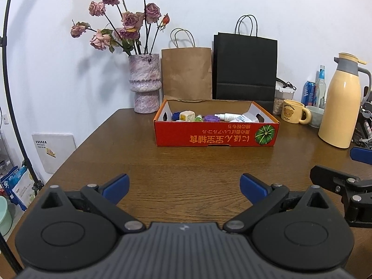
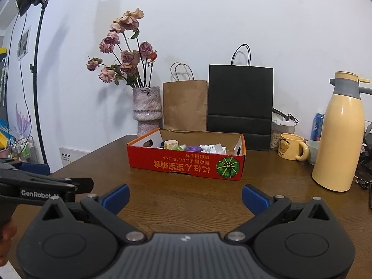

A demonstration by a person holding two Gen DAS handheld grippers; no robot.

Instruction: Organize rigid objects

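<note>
Red cardboard tray [image 1: 216,134] holding small bottles and caps sits at your 12 o'clock, long axis crosswise, well apart from both grippers. Left gripper [image 1: 184,186] and right gripper [image 2: 185,196] are spread wide, empty; neither is clearly nearer.

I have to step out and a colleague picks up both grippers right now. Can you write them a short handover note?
Left gripper: open, empty, held low over the table in front of the red box.
Right gripper: open, empty, beside the left one, also facing the box.
Small items, among them a white bottle and a purple ring, already lie in the box.
No loose small items show on the bare table in front.
Left: check whether anything still needs sorting; the box's contents are only partly visible.
</note>
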